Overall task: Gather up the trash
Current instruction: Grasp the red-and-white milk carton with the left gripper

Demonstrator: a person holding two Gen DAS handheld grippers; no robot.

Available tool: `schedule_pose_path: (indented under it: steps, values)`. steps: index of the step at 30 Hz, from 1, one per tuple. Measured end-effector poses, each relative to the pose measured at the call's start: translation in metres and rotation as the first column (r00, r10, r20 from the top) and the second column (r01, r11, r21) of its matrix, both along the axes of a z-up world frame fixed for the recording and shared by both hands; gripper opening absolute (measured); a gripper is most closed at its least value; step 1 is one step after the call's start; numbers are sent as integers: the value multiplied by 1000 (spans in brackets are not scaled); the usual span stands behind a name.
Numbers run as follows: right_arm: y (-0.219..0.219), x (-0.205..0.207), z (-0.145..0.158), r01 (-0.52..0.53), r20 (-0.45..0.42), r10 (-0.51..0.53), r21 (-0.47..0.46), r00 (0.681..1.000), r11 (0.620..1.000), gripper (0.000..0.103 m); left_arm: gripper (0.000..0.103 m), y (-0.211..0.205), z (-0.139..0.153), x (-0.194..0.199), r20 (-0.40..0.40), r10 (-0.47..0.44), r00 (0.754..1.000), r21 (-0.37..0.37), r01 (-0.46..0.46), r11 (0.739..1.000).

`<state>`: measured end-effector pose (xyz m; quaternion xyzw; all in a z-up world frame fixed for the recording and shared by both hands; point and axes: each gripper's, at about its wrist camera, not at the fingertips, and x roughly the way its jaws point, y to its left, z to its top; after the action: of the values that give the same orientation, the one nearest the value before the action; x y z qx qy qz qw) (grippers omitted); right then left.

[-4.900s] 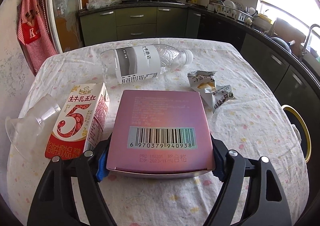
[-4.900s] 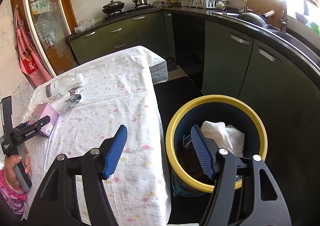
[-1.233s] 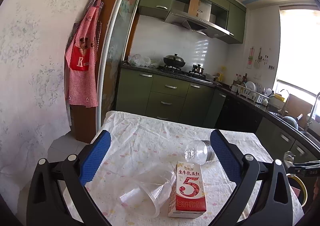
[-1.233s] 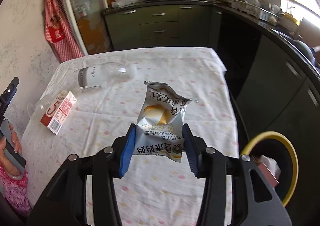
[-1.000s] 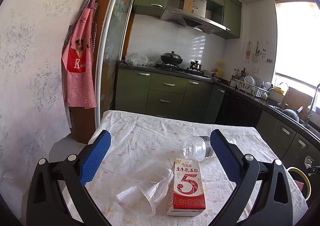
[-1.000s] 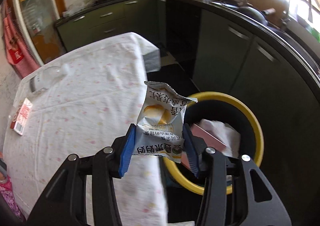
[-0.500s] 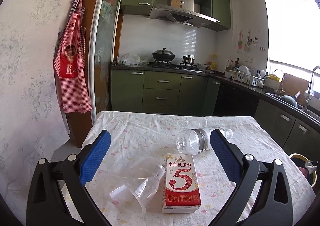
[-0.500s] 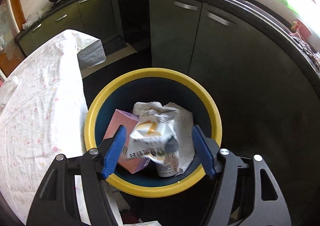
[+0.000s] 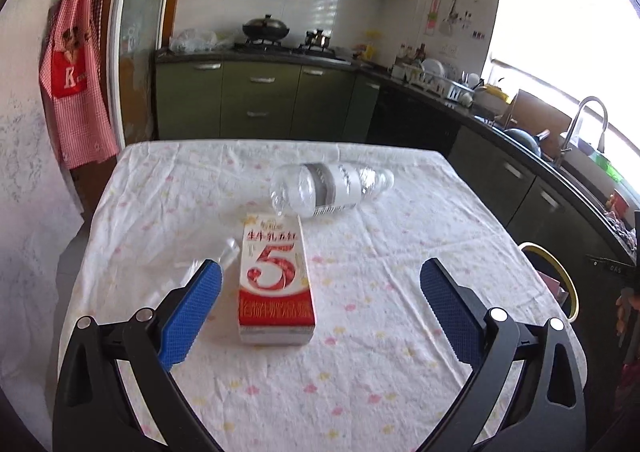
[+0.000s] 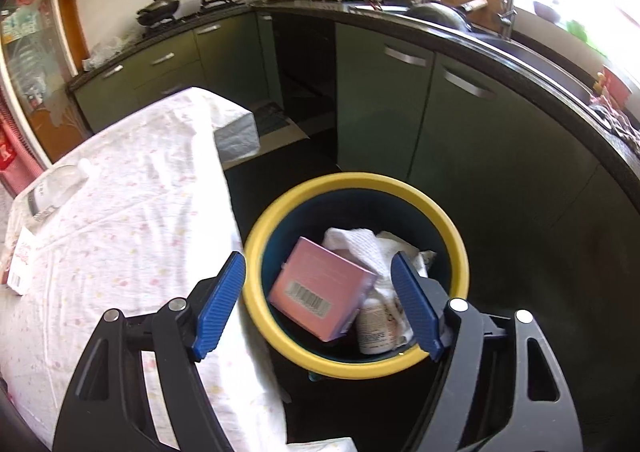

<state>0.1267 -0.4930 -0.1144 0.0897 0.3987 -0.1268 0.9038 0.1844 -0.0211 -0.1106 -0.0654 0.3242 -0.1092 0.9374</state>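
Since half a second ago the left claw [image 9: 320, 304] has dipped toward the counter [image 9: 420, 219], so the carton now sits between its fingers rather than low in the view, and the snack wrapper that hung between the right claw's pads is gone from them, dropped among the rubbish in the bin.

Largest first: the counter, under a flowered cloth, carries what is left of the trash. The bin [image 10: 276, 211], yellow-rimmed, stands on the floor off the counter's edge, directly under the right claw [image 10: 320, 304], which is spread wide and empty; a pink box [image 10: 320, 288] lies tilted inside on white paper. The clear bottle [image 9: 328, 191] lies on its side at 12 o'clock from the left claw, long axis running roughly 9 to 3, cap toward 3. The milk carton [image 9: 276, 276] lies flat just nearer, touching or nearly touching the bottle's base, long axis 12 to 6, a little toward 9 o'clock of the claw's midline. A clear plastic cup [image 9: 212, 260], blurred, lies beside the carton at its 9 o'clock.

The left claw, also wide and holding nothing, is plainly the nearer one. Its fingers already straddle the carton's narrow width, so I judge the next grasp needs only a short advance and a small shift toward 9.
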Motion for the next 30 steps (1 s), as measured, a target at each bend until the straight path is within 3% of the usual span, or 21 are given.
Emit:
schedule_pose_path:
  steps: [3,7,18,22,25,30]
  values:
    - [13,-1,5,-49,28,49,8,998,999,72,98,6,-16,-5,-78,14,997,-13,-15,1000]
    - [25,1,8,-100,46,99,28,994,995,72,98,3,-33,0,-119,23,993,18,-21,1000]
    - [32,3,-1,-141,50,137,80,989,987,72,94,-11,-50,36,-170,74,983,119,-54,991]
    - [30,4,-6,-143,46,139,92,989,985,72,80,-16,-57,45,-183,82,980,137,-57,989]
    - [29,3,-8,-143,45,140,97,989,985,72,57,-16,-60,50,-201,83,976,131,-58,990]
    - [28,3,-9,-144,45,140,99,989,985,72,55,-20,-56,46,-177,87,980,146,-61,987]
